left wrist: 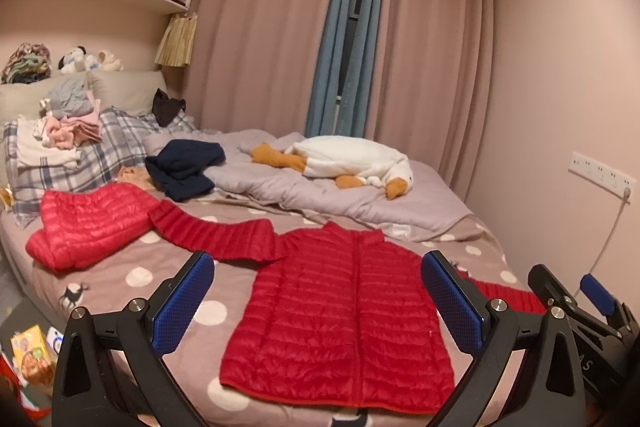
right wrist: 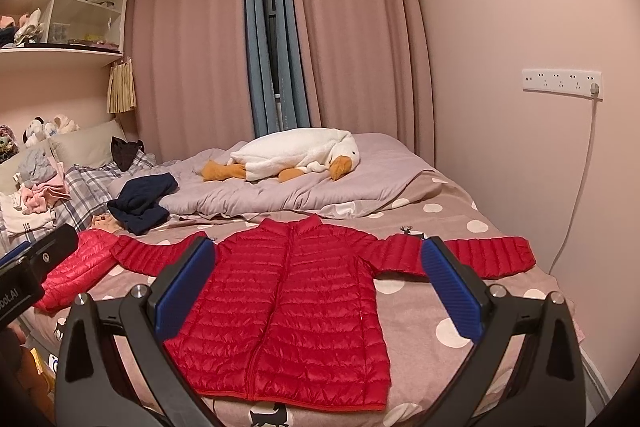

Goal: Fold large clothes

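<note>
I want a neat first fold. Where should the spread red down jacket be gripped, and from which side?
Probably take the red down jacket by the cuff of its right-hand sleeve, approaching from the bed's wall side: the sleeve lies flat and outstretched, ready to fold across the body. Both hand-held grippers are open.

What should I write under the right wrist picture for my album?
Open right gripper above a red puffer jacket spread flat on the polka-dot bed, ready for folding.

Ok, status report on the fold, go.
Left claw open, empty, above the bed. Right claw open, empty. Red puffer jacket flat, front up, sleeves spread, unfolded. Second red jacket touching its left-side sleeve; may snag.
</note>
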Demonstrator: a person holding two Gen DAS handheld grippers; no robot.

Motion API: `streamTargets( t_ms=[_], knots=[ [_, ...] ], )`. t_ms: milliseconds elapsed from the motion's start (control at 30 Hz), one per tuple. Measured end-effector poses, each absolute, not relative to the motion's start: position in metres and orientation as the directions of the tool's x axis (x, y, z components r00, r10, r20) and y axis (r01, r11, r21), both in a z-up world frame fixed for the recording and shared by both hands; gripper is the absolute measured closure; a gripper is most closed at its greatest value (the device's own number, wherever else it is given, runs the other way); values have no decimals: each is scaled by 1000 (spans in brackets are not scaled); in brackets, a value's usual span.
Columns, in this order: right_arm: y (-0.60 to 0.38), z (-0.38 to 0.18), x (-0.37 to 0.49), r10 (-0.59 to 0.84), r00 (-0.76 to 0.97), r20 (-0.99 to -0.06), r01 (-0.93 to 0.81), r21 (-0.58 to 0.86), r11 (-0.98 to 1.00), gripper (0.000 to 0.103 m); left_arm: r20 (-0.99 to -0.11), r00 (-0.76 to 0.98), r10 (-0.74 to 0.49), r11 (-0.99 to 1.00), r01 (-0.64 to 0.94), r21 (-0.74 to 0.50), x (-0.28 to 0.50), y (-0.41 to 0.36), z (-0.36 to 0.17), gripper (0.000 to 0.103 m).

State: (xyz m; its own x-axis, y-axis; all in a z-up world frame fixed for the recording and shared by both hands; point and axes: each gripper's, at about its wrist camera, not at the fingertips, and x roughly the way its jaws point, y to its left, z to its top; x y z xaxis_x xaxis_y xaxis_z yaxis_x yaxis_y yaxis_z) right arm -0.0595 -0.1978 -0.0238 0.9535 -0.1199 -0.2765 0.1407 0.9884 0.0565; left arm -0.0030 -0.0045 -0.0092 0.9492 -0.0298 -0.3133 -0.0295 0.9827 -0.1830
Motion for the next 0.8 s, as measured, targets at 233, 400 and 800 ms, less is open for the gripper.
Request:
streamTargets(
  t_ms=[233, 400, 800],
  knots=[
    [-199, -24, -62, -129, 953, -273, 149, 51, 988, 0, -315, 949, -30, 983, -29, -183, -3, -4, -9, 1],
    [-200, -26, -62, -121, 952, -281, 142, 55, 988, 0, -318, 948, -30, 983, -30, -181, -3, -5, -10, 1],
    [-201, -28, -62, -129, 949, -288, 150, 52, 987, 0, -322, 946, -33, 984, -26, -176, -2, -7, -10, 1]
  ],
)
